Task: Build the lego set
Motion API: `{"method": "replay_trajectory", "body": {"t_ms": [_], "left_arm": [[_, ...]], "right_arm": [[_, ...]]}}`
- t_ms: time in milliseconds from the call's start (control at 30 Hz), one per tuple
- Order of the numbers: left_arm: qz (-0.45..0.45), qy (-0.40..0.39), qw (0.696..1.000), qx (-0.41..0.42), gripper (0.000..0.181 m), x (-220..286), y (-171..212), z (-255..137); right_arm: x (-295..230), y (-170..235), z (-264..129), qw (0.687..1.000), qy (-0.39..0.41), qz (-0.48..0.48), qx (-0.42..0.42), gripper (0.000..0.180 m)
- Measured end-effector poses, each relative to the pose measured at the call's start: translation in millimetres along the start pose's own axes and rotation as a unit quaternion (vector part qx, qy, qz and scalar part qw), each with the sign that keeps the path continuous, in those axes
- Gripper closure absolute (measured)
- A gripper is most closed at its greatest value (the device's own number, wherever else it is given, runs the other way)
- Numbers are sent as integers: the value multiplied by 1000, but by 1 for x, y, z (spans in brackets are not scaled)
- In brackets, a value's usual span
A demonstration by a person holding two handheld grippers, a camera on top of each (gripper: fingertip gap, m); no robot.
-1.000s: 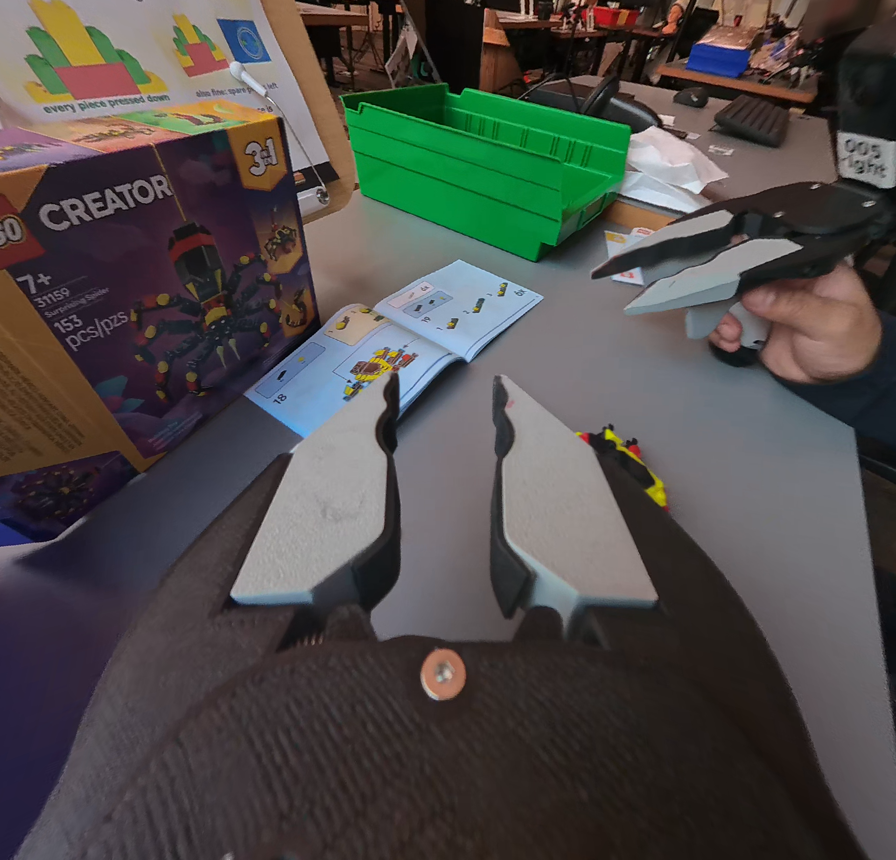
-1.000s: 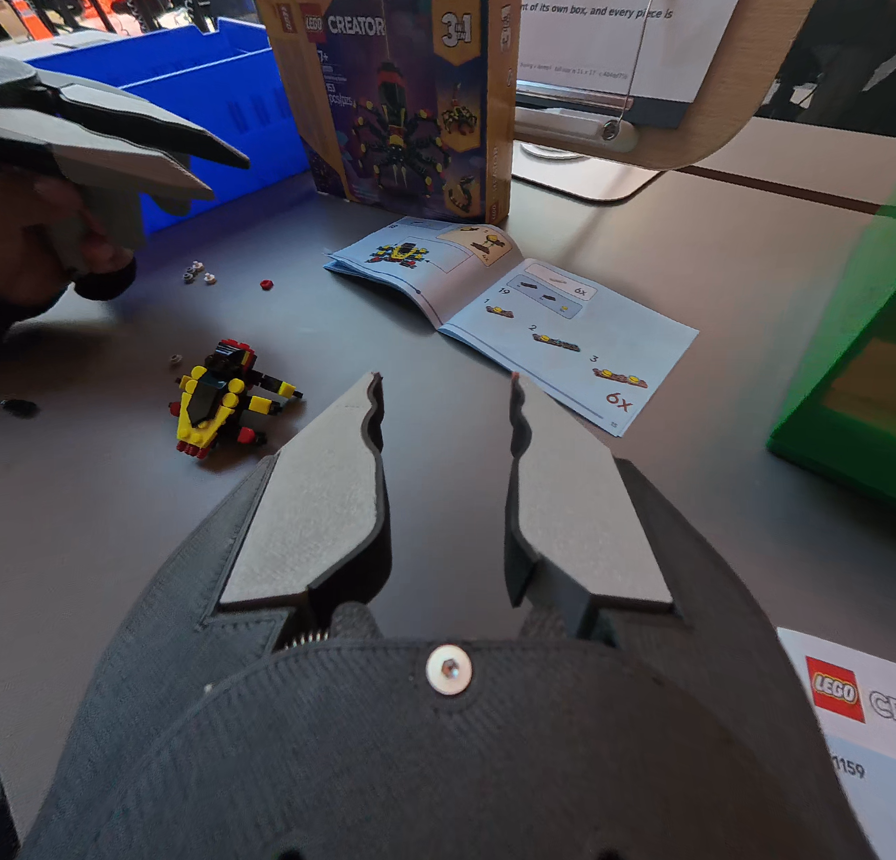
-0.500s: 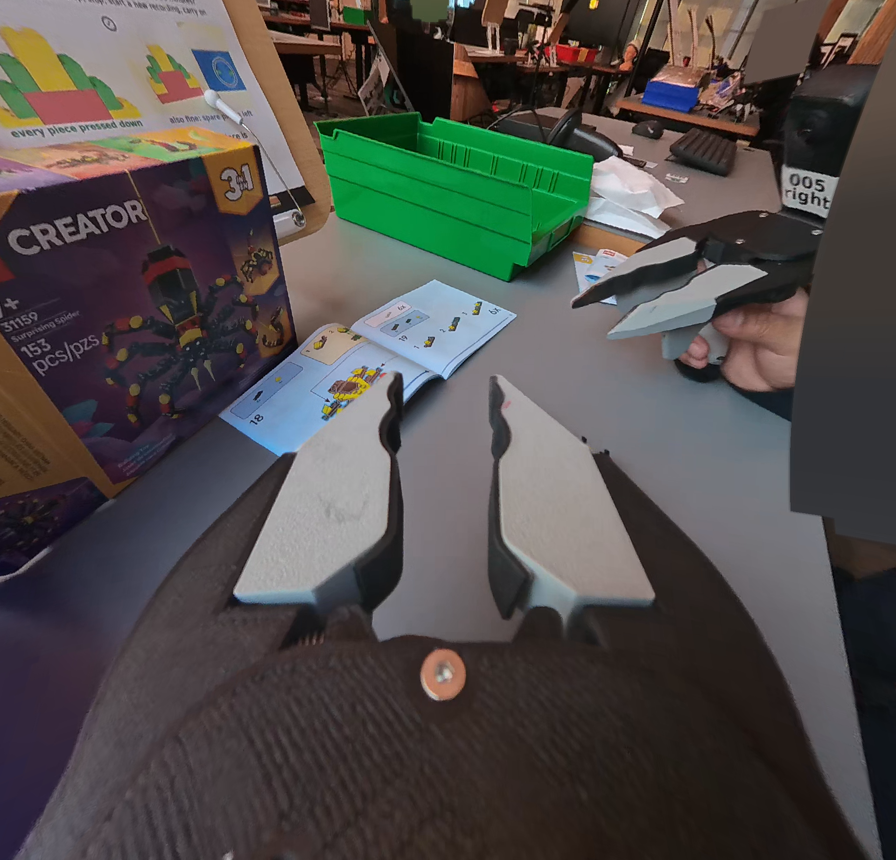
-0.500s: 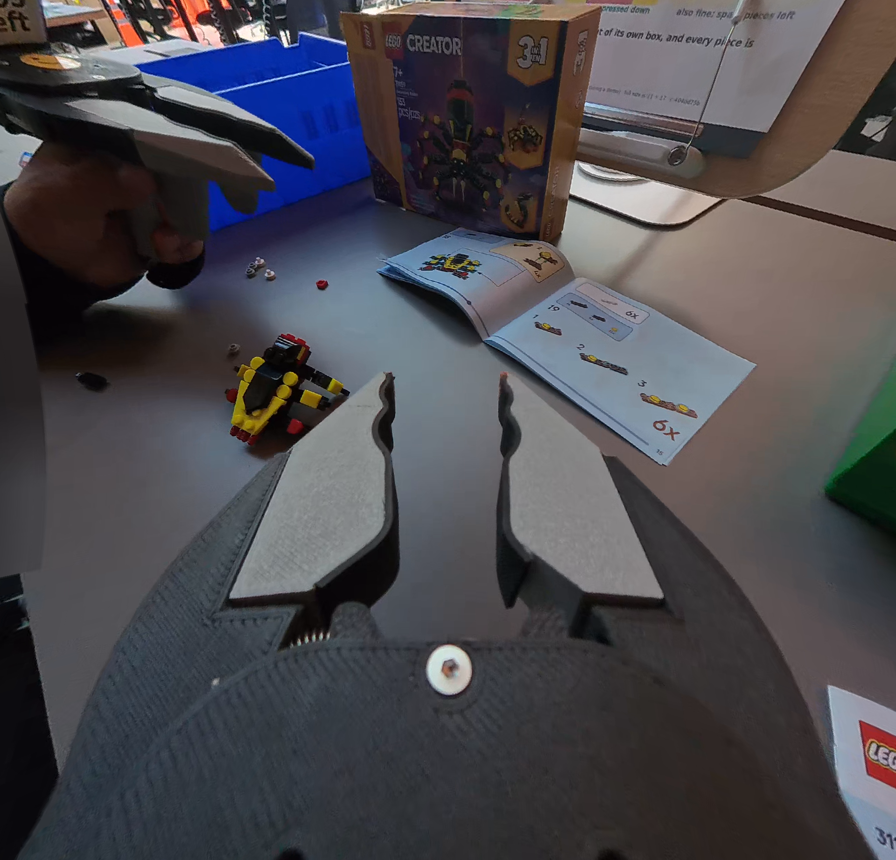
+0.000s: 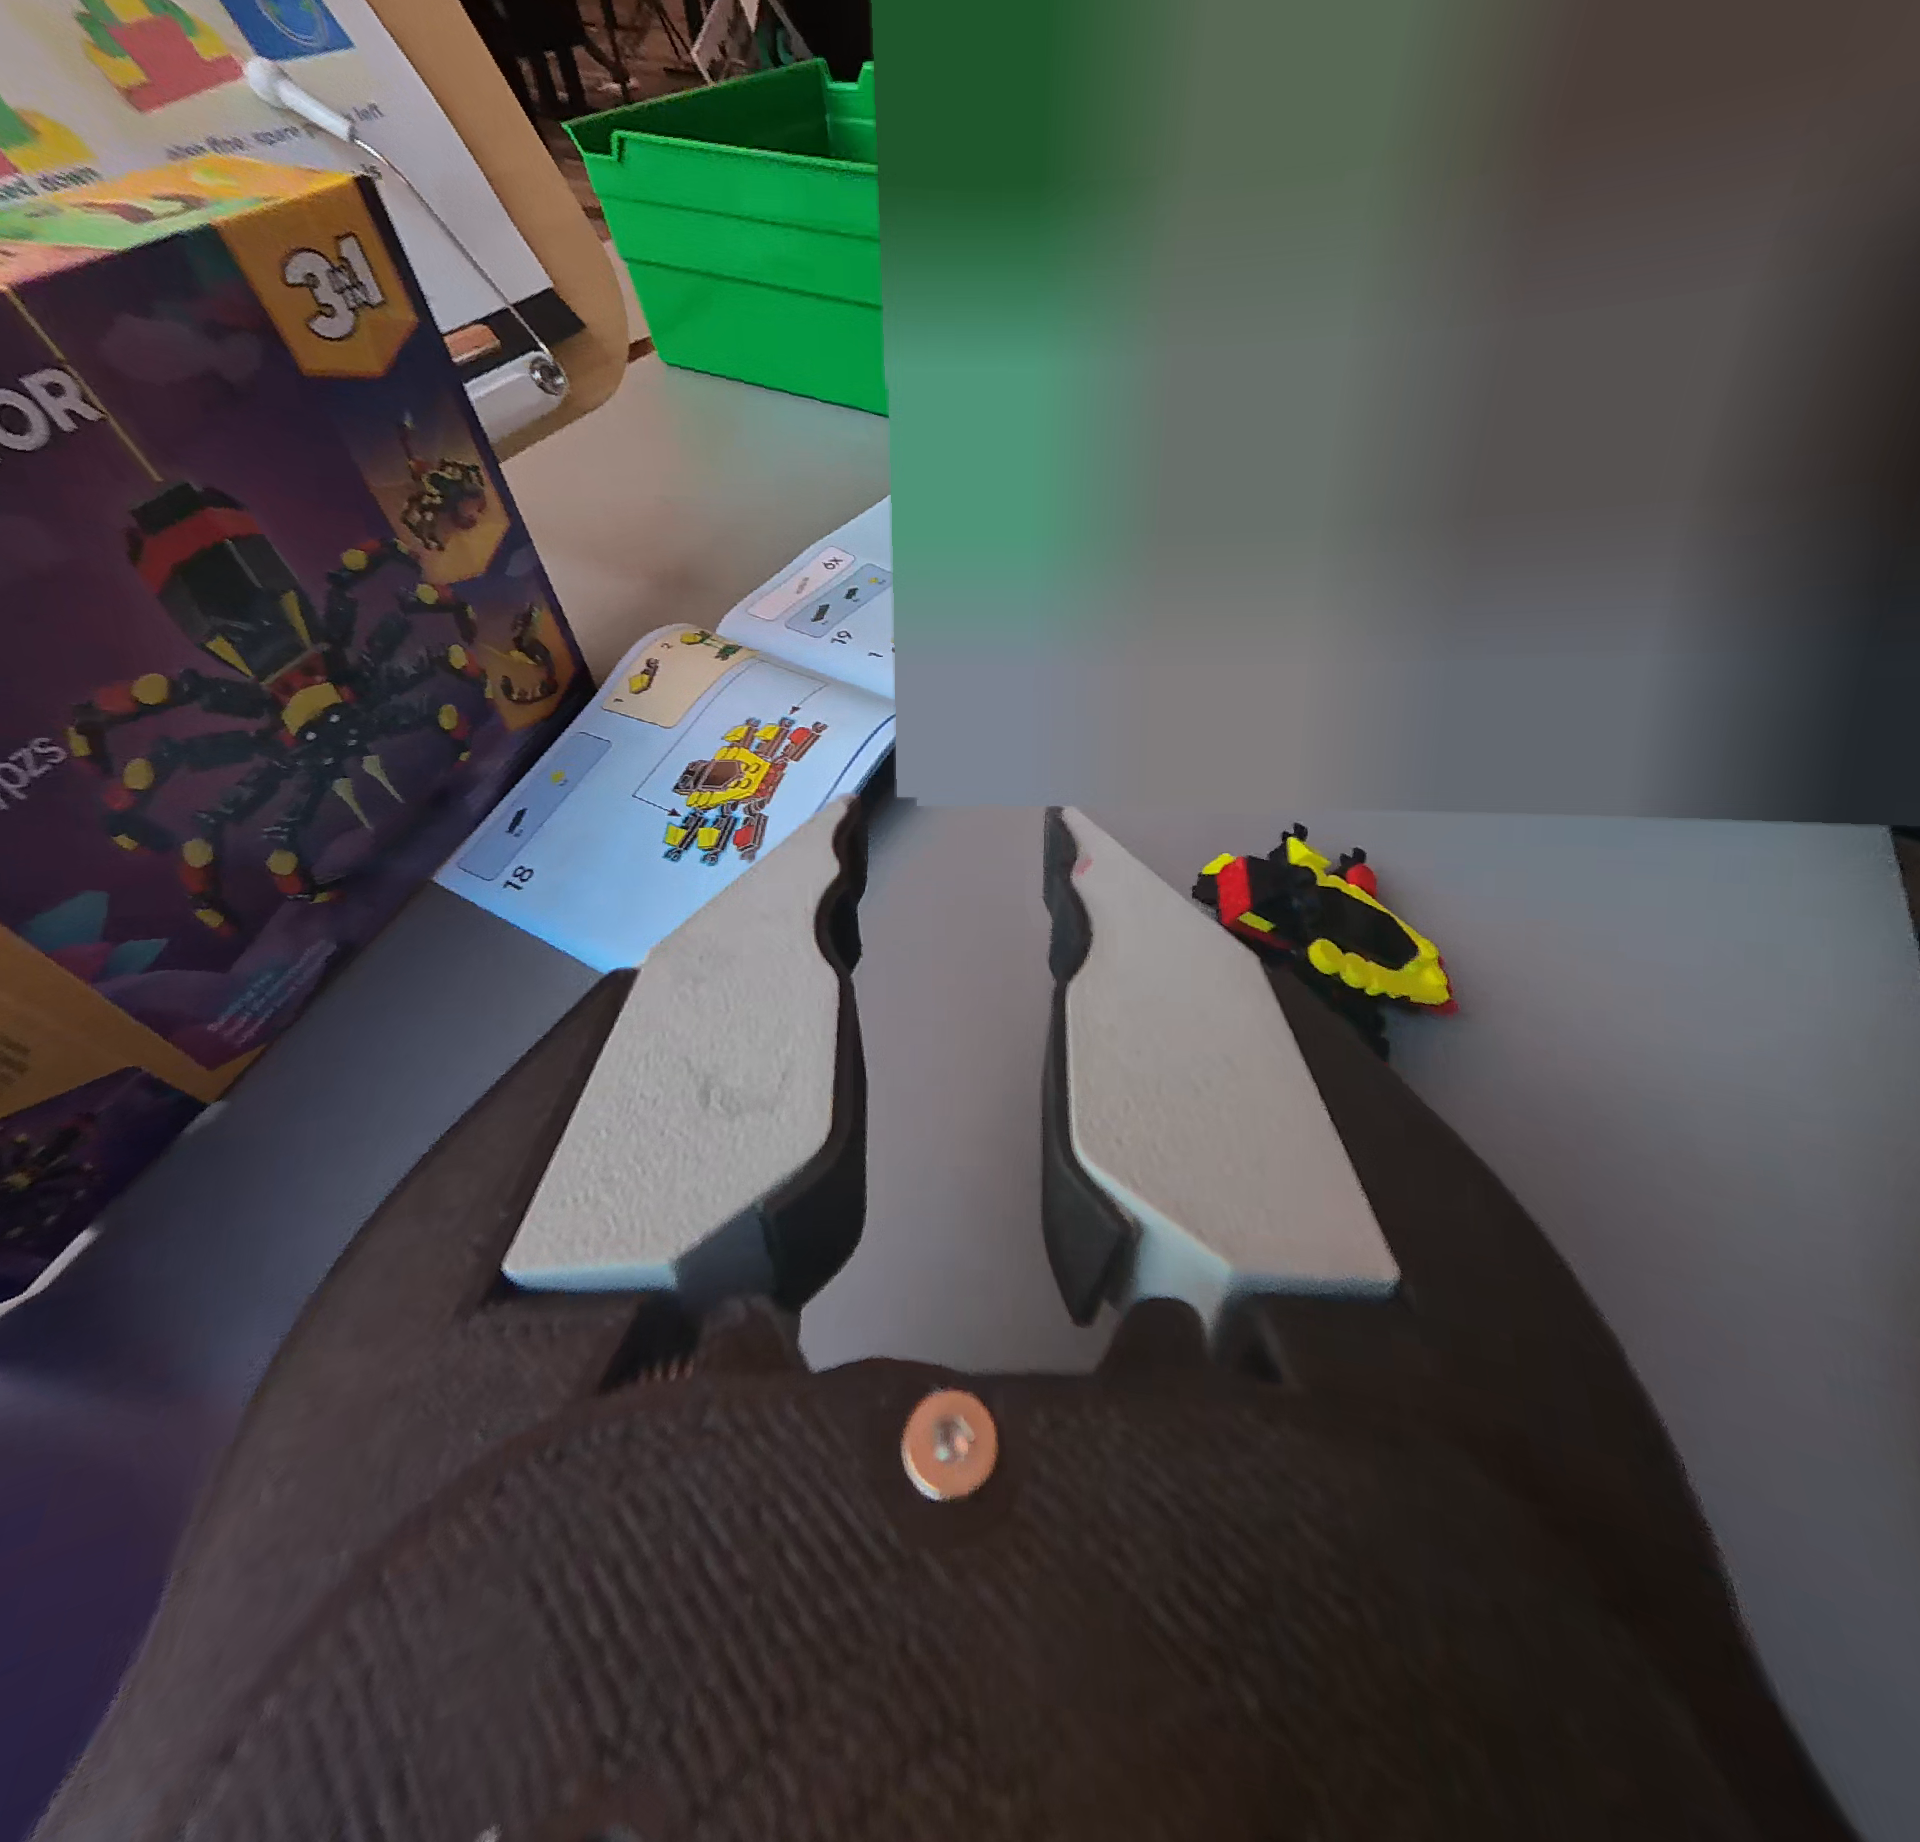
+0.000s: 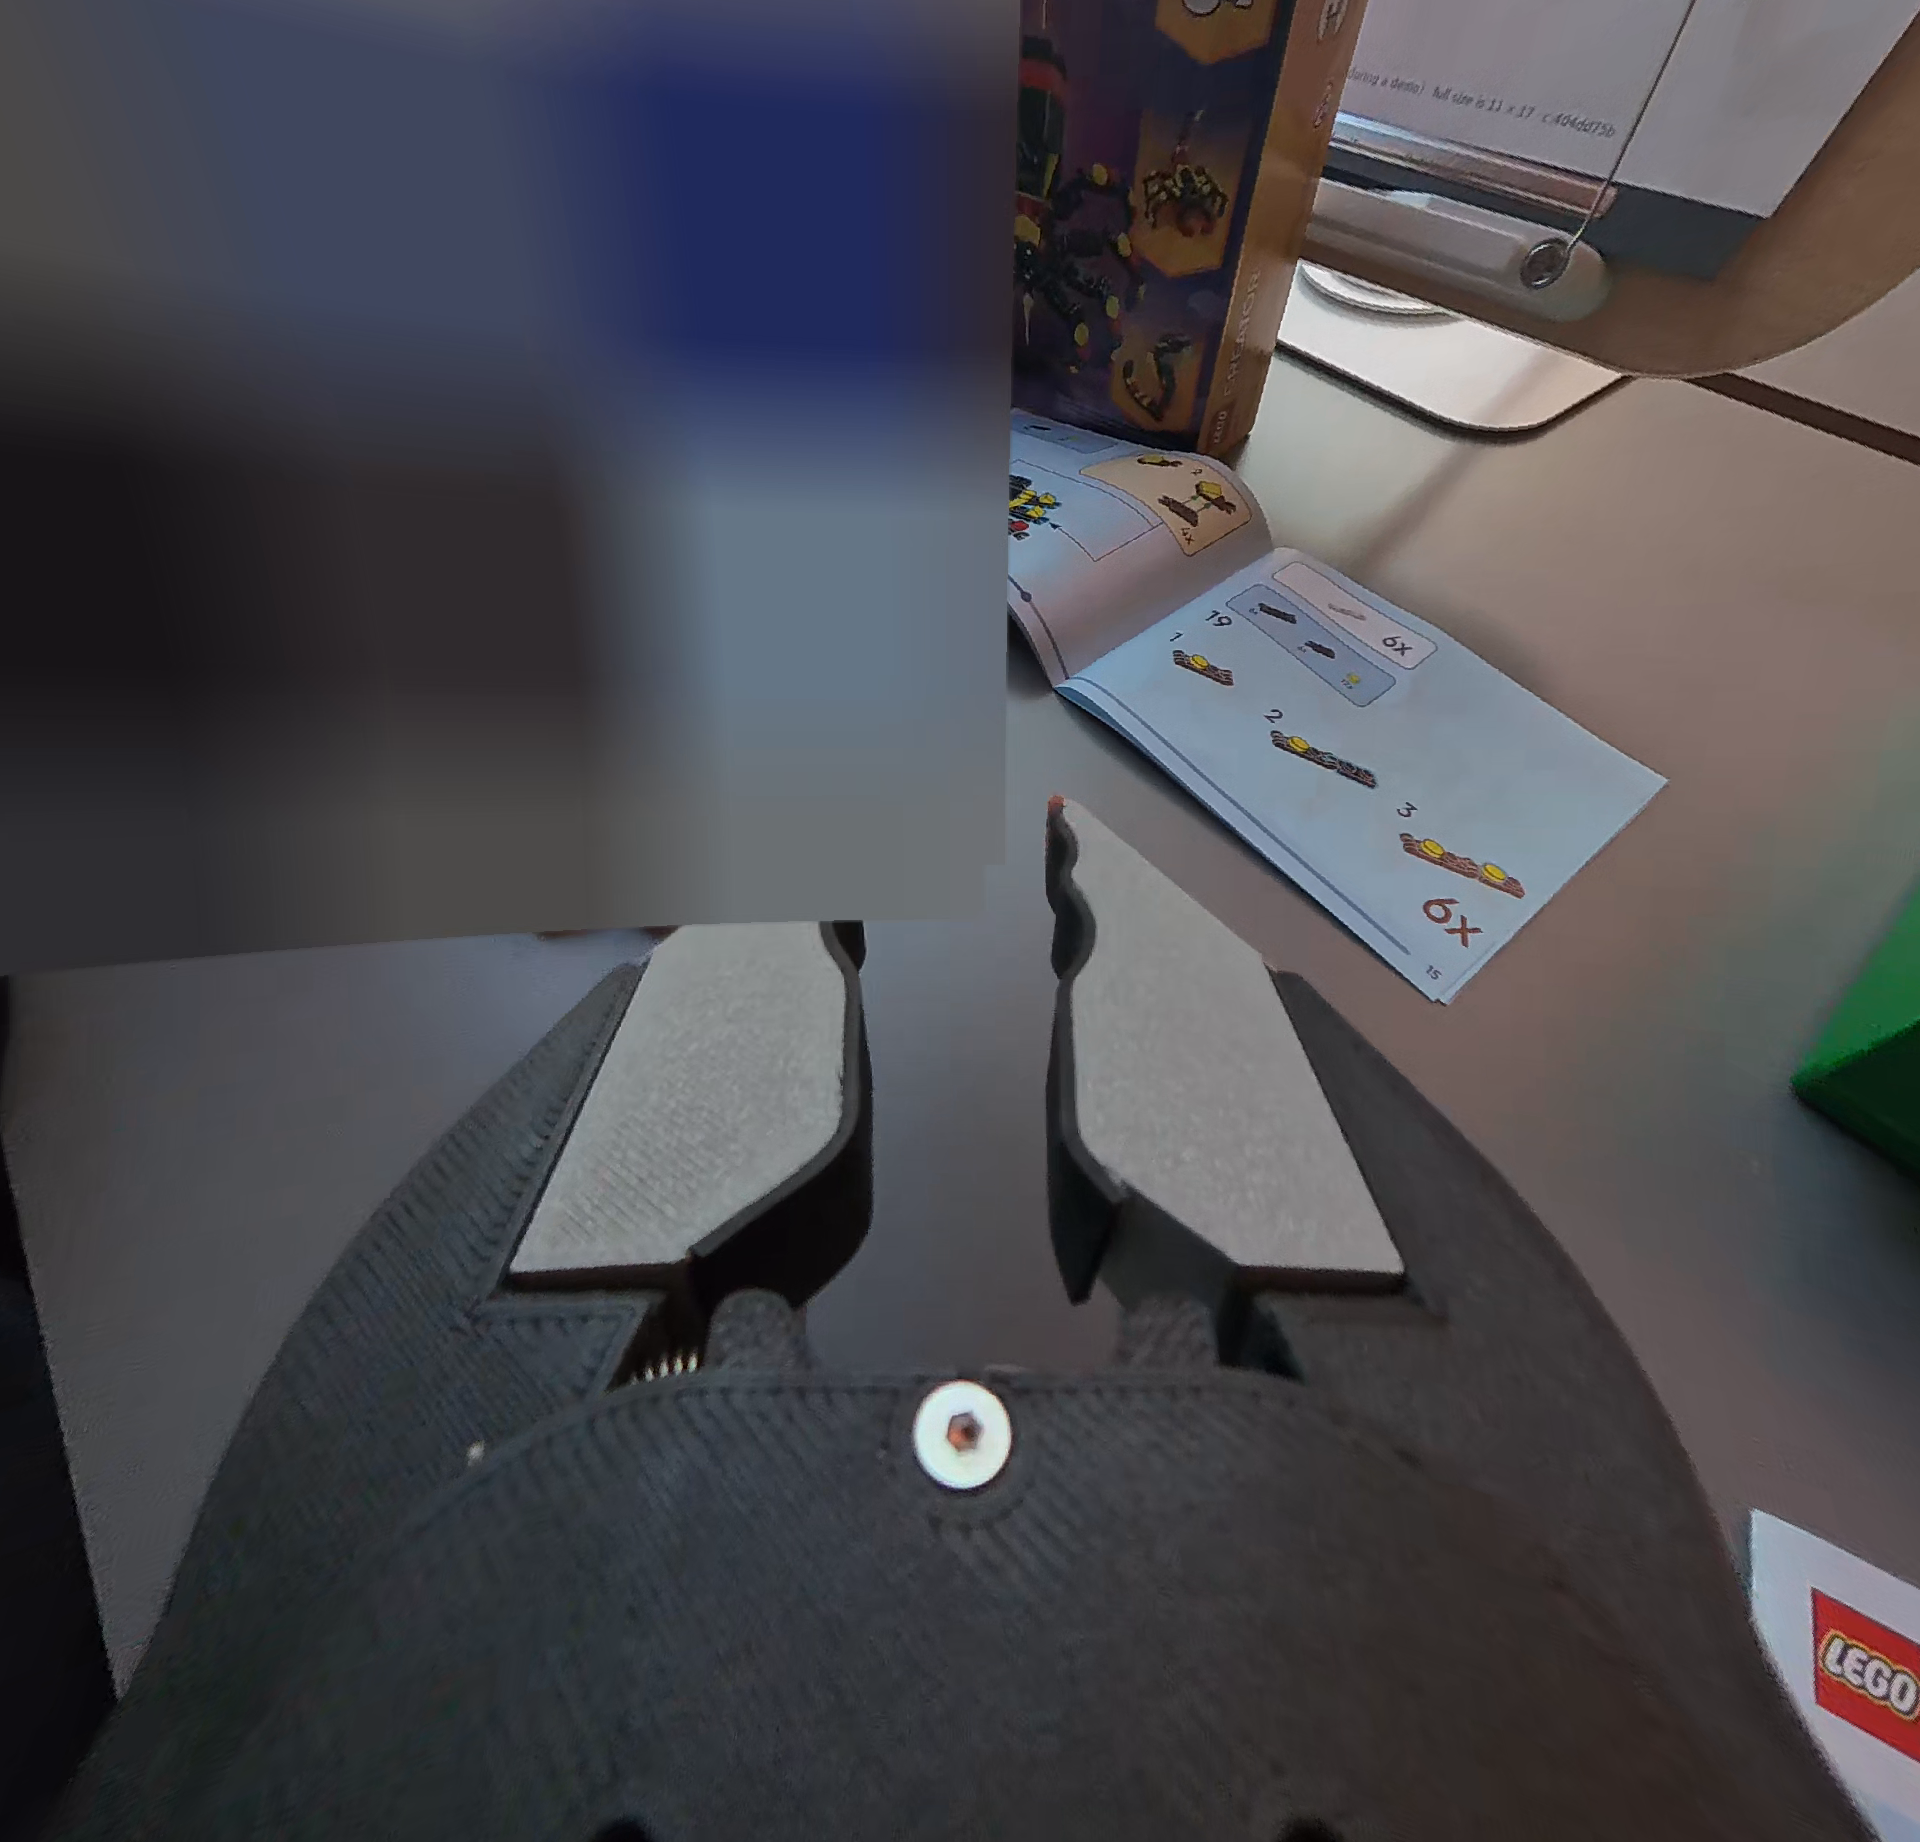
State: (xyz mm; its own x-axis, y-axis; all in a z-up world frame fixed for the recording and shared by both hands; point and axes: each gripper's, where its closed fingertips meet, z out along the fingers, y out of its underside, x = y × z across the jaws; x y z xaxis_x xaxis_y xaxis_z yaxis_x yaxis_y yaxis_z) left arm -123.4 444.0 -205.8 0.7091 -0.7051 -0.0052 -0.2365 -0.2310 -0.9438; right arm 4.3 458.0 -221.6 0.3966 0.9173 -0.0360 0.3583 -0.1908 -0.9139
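Observation:
A small yellow, black and red lego model (image 5: 1325, 919) lies on the grey table (image 5: 1621, 1221), just right of my left gripper's right finger. My left gripper (image 5: 951, 821) is open and empty, low over the table. The open instruction booklet (image 5: 707, 764) lies ahead-left of it. My right gripper (image 6: 956, 899) is open and empty; its left fingertip is hidden by a blurred patch. The booklet (image 6: 1299, 712) lies ahead-right of it. The model does not show in the right wrist view.
The purple lego box (image 5: 239, 597) stands at the left and shows in the right wrist view (image 6: 1143, 182). A wooden clipboard stand (image 5: 499, 151) with a sheet is behind it. A green bin (image 5: 748, 234) stands at the back. A white printed sheet (image 6: 1849, 1667) lies near right.
Both grippers have moved lower and closer over the table, jaws still open. The model now shows right of my left gripper. Blurred patches now hide each view's other gripper.

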Motion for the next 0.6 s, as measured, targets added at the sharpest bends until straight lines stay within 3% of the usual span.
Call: {"method": "replay_trajectory", "body": {"t_ms": [333,600], "left_arm": [[-16,68,997,-17,146,35,0,5],[44,71,996,-19,145,59,-9,-2]], "right_arm": [[-2,-2,0,1000,-2,1,8,146],[1,3,4,999,29,-22,-10,134]]}}
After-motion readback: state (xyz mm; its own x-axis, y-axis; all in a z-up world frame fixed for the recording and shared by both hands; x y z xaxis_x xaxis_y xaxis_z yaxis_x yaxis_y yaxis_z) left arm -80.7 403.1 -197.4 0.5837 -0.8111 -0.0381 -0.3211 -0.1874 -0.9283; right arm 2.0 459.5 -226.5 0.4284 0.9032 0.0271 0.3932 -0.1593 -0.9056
